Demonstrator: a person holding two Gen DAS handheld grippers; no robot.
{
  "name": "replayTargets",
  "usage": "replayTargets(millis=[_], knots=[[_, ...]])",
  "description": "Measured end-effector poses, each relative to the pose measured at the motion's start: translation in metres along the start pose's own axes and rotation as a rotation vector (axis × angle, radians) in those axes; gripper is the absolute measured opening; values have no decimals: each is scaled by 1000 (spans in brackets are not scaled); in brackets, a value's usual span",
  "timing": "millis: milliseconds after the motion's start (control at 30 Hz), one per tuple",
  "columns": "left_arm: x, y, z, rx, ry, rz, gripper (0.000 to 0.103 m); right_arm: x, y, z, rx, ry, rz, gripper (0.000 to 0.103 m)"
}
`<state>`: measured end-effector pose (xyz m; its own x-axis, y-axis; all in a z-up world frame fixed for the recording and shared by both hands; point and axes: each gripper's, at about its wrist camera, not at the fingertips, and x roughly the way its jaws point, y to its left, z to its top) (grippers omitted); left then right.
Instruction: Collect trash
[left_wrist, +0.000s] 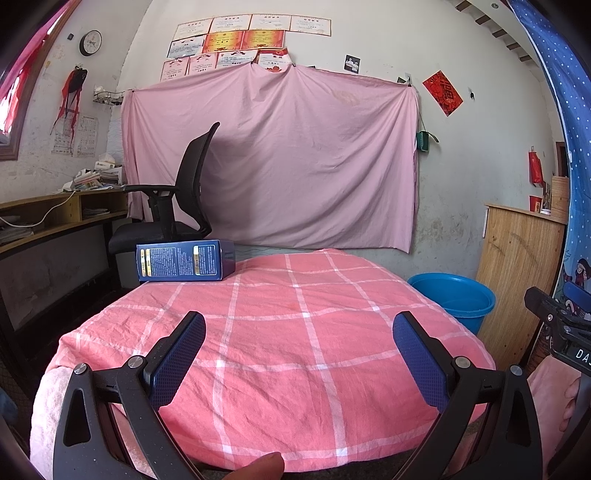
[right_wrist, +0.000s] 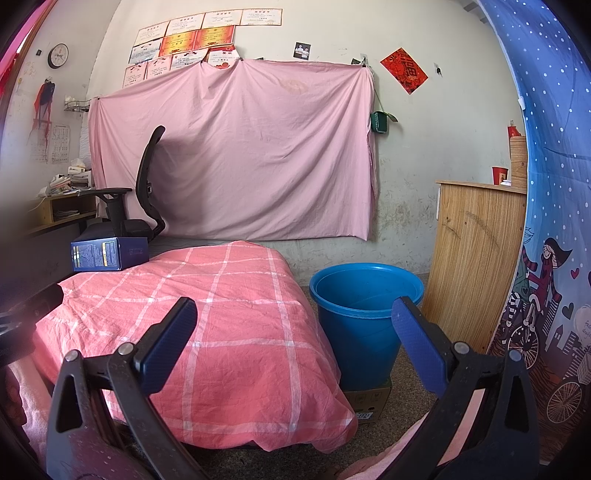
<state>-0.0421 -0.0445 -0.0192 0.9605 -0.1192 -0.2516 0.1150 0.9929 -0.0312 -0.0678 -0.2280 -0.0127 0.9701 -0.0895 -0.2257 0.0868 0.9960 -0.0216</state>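
The dark blue box (left_wrist: 185, 260) lay on its long side at the far left corner of the pink checked cloth (left_wrist: 295, 332), its long axis running left to right across the view and its printed face turned toward the cameras. Nothing else on the cloth looked like trash, so the box was judged to be the piece to collect. The left gripper (left_wrist: 299, 356) hovered over the near edge of the cloth with its blue pads spread wide and nothing between them; the box sat ahead of it and off to its left, well apart. The right gripper (right_wrist: 294, 345) was likewise splayed and empty, and from its camera the box (right_wrist: 109, 253) appeared farther off, at the far left, with most of the cloth in between. The left hand therefore seemed the nearer and better placed one. The blue bucket (right_wrist: 364, 317) stood on the floor just beside the right edge of the cloth, nearer the right gripper and on the opposite side from the box. A reach forward and leftward looked necessary, with the jaws closing across the box's short dimension.
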Motion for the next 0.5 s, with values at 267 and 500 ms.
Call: replayTargets(millis=[267, 500], knots=[[1, -2, -1, 17, 3, 1, 99, 1, 1, -1, -1, 2, 0, 103], [3, -3, -1, 14, 11, 6, 99, 1, 2, -1, -1, 3, 0, 103]])
